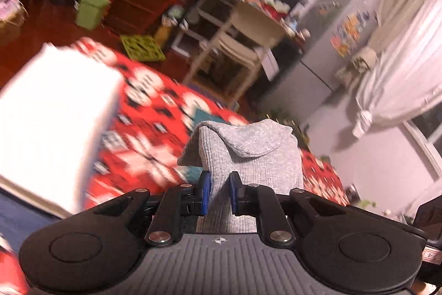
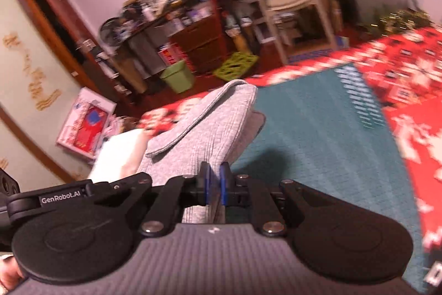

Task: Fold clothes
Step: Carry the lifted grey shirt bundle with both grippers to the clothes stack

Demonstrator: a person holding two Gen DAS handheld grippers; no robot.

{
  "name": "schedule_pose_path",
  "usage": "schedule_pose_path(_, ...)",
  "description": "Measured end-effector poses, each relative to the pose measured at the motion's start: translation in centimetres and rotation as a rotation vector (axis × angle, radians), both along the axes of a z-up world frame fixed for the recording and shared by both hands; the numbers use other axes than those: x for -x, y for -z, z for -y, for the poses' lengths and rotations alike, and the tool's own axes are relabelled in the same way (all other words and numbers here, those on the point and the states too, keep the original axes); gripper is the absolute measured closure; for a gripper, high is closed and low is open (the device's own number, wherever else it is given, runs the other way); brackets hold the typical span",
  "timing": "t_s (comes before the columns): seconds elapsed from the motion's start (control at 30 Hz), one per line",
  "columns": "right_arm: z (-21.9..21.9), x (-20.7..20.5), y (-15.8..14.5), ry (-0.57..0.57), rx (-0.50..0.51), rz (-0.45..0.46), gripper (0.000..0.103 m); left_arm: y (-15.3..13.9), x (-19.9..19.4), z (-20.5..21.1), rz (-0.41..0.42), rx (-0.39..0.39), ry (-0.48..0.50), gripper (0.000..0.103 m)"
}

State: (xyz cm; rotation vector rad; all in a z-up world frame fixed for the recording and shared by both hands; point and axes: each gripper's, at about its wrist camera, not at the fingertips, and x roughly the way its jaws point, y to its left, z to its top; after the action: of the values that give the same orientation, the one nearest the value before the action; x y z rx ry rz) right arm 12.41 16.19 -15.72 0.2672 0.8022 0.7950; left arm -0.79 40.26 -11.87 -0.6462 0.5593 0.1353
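A grey ribbed knit garment is held up between both grippers above the red patterned bed cover. My left gripper is shut on one part of the cloth, which rises ahead of the fingers with a hemmed flap folded over. My right gripper is shut on another part of the same grey garment, which stretches away to the left. A teal garment lies flat on the red cover under and right of the right gripper.
A white folded stack lies on the bed at the left, also seen in the right wrist view. Beyond the bed are a green bin, a green crate, a white chair and cluttered shelves.
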Motion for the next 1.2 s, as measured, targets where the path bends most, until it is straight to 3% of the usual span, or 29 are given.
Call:
schedule_pose_path(0.27, -12.1, 2.5, -3.4, -0.143, -0.071, 0.012, 0.095, -3.8, 3.1, -9.2, -0.002, -0.142, -0.085, 0.089)
schedule_pose_path(0.53, -21.8, 3.9, -3.4, -0.183, -0.079, -0.01, 0.095, -2.9, 2.1, -16.1, -0.051, -0.15, -0.126, 0.089)
schedule_pose_path(0.9, -27.1, 1.3, 1.6, -0.172, -0.004, -0.063, 0.095, 2.0, -0.4, -18.9, -0.132, -0.121, -0.127, 0.089)
schedule_pose_path(1.13, -28.0, -0.5, 3.9, -0.195, -0.005, -0.082, 0.094, 2.8, -0.6, -19.9, -0.146, -0.091, -0.128, 0.085)
schedule_pose_path(1.2, -28.1, -1.1, 4.5, -0.194, -0.017, -0.105, 0.087, 2.6, -0.4, -20.1, -0.144, -0.084, -0.126, 0.084)
